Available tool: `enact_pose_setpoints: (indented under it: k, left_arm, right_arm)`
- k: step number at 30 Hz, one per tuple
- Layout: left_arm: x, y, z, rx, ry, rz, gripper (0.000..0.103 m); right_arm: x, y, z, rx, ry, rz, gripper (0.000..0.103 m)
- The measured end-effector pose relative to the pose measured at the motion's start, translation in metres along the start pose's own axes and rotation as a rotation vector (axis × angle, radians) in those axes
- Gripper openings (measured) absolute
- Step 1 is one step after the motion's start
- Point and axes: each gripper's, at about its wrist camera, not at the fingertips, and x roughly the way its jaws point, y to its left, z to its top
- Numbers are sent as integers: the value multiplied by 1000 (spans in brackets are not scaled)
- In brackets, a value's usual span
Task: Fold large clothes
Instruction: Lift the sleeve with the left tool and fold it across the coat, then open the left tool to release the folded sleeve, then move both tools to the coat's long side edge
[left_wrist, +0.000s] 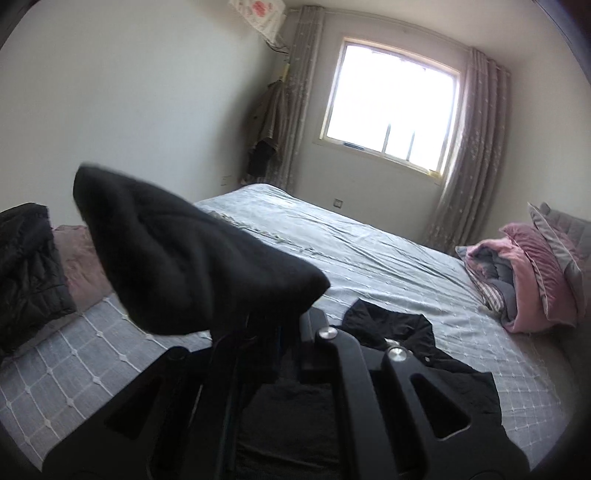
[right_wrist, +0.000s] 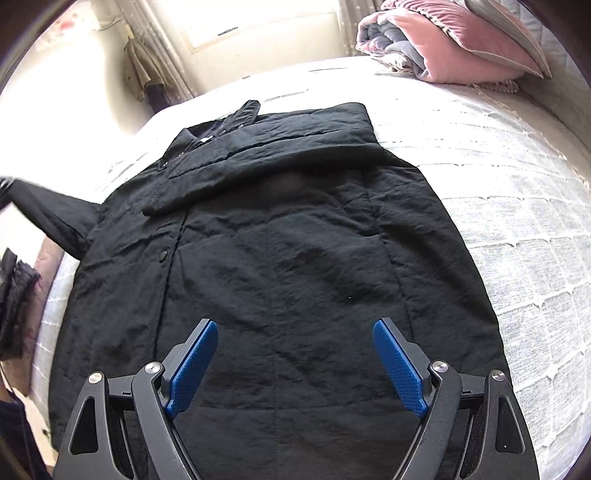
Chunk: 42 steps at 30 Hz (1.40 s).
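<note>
A large black quilted coat (right_wrist: 280, 258) lies flat on the bed, collar toward the window, with its right sleeve (right_wrist: 280, 147) folded across the chest. My right gripper (right_wrist: 295, 354) is open and empty, its blue pads (right_wrist: 194, 365) hovering above the coat's lower hem area. My left gripper (left_wrist: 266, 332) is shut on the coat's left sleeve (left_wrist: 184, 254) and holds it raised in the air above the bed; the fingertips are hidden by the cloth. That sleeve shows stretched out at the left in the right wrist view (right_wrist: 51, 218).
The bed (left_wrist: 369, 243) has a light grey quilted cover. A pink and grey folded duvet with pillows (left_wrist: 532, 269) sits at the headboard side. Another black padded jacket (left_wrist: 26, 269) lies on a mauve cushion at the left. A window with curtains (left_wrist: 391, 107) is beyond.
</note>
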Motion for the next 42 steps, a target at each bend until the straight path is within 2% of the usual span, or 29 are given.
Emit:
enact_pose_setpoints:
  k: [2, 3, 7, 9, 12, 14, 15, 19, 23, 24, 26, 30, 31, 33, 35, 37, 42]
  left_arm:
    - [8, -34, -23, 48, 33, -33, 6]
    - [17, -61, -40, 98, 59, -48, 6]
    - [45, -121, -107, 277, 147, -95, 8]
    - [61, -146, -144, 367, 250, -127, 15]
    - [75, -171, -203, 472, 426, -213, 19]
    - [80, -172, -219, 467, 501, -273, 20]
    - [81, -167, -221, 435, 524, -301, 20]
    - [78, -146, -203, 358, 544, -318, 21]
    - [57, -118, -170, 286, 505, -303, 28]
    - [47, -103, -161, 260, 495, -283, 32]
    - [33, -84, -152, 243, 488, -218, 50]
    - [-14, -19, -136, 231, 457, -54, 58]
    - [-23, -5, -134, 224, 456, -22, 64]
    - [-52, 31, -131, 181, 432, 27, 68]
    - [-72, 55, -133, 146, 412, 52, 78]
    - [-89, 77, -141, 130, 412, 86, 80]
    - [-103, 117, -171, 115, 455, 110, 80]
  right_arm:
    - [1, -5, 1, 22, 9, 1, 87]
    - [2, -8, 1, 33, 13, 3, 87]
    - [-1, -25, 5, 96, 20, 31, 87]
    - [-1, -33, 5, 124, 18, 34, 87]
    - [1, -42, 6, 168, 33, 41, 87]
    - [2, -45, 7, 187, 36, 55, 87]
    - [1, -46, 7, 191, 35, 60, 87]
    - [-1, -43, 8, 172, 33, 59, 87]
    - [0, -43, 8, 163, 33, 51, 87]
    - [1, -44, 8, 163, 33, 44, 87]
    - [2, -48, 8, 173, 31, 26, 87]
    - [2, -56, 9, 193, 26, 11, 87]
    - [3, -55, 9, 192, 26, 10, 87]
    - [3, -52, 8, 176, 24, 8, 87]
    - [1, -45, 7, 138, 17, -1, 87]
    - [-2, -35, 5, 88, 3, -16, 87]
    - [-7, -18, -1, -28, -40, -83, 87]
